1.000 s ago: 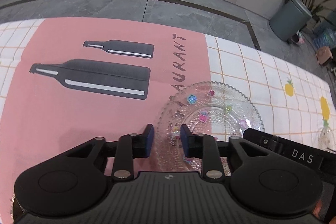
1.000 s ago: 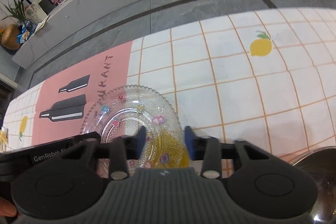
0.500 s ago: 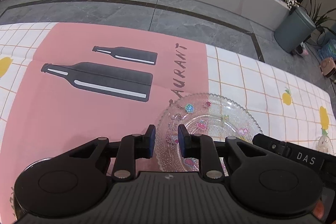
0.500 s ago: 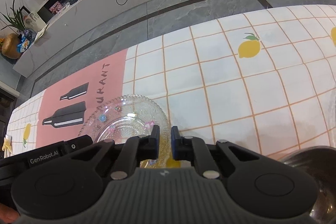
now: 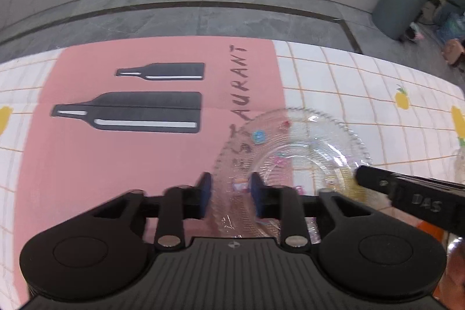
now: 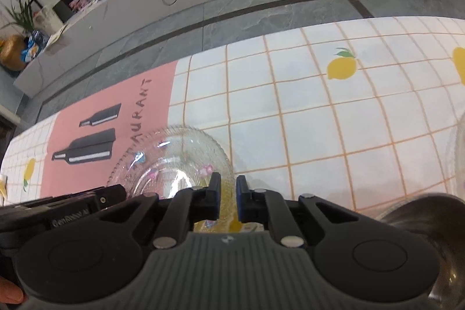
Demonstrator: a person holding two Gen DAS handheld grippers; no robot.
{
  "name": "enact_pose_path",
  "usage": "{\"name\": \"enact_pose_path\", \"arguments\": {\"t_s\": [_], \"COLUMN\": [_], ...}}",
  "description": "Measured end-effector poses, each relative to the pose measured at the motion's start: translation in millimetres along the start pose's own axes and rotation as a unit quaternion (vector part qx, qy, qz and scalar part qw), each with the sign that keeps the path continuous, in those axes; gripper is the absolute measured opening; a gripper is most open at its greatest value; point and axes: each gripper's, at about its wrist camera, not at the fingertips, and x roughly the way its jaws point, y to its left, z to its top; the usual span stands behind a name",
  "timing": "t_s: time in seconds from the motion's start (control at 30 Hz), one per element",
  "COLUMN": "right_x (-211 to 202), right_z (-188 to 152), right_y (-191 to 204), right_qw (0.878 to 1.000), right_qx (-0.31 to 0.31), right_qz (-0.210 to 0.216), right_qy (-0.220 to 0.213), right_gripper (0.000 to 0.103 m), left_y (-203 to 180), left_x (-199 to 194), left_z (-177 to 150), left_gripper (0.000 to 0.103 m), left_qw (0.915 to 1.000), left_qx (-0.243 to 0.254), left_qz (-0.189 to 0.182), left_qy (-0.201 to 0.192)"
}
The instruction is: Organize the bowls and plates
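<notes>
The glass plate (image 5: 293, 144) sits between both claws above the counter (image 6: 319, 121), its right rim pinched in the right claw (image 6: 226, 195), its left rim inside the spread left claw (image 5: 231, 188).

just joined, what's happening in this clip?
A person holds two sets of tongs at one clear glass plate with flower decals, on the pink and checked tablecloth. The right tongs are nearly closed on the plate's rim. The left tongs straddle the opposite rim with a wider gap. Whether the plate is off the cloth is unclear.
</notes>
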Motion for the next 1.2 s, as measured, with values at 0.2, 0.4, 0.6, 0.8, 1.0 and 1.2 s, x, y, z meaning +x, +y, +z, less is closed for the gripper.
{"name": "enact_pose_path", "arguments": {"t_s": [0.2, 0.4, 0.6, 0.8, 1.0, 1.2], "right_x": [9.7, 14.5, 15.3, 10.0, -5.3, -31.3], "right_z": [4.1, 14.9, 17.7, 15.6, 15.1, 15.0], "right_y": [6.4, 12.7, 4.4, -12.6, -12.9, -10.3], "right_qw": [0.999, 0.996, 0.997, 0.998, 0.998, 0.999], "right_qx": [-0.038, -0.073, -0.052, -0.004, 0.006, 0.009], "right_qz": [0.007, -0.017, 0.014, 0.034, 0.038, 0.045], "right_qy": [0.009, 0.047, 0.063, 0.054, 0.046, 0.03], "right_gripper": [0.029, 0.034, 0.02, 0.015, 0.015, 0.013], "left_y": [2.9, 12.6, 14.3, 14.7, 12.7, 9.6], "left_x": [6.6, 6.7, 5.6, -3.7, -18.2, -40.6], "left_z": [1.9, 8.1, 7.0, 5.6, 5.2, 2.8], "left_gripper": [0.063, 0.041, 0.029, 0.023, 0.023, 0.023], "left_qw": [0.9996, 0.9992, 0.9989, 0.9985, 0.9982, 0.9978], "left_qx": [0.019, 0.007, -0.013, -0.032, -0.042, -0.049], "left_qz": [-0.016, -0.027, -0.035, -0.04, -0.041, -0.044], "left_qy": [0.014, 0.029, 0.029, 0.021, 0.013, -0.002]}}
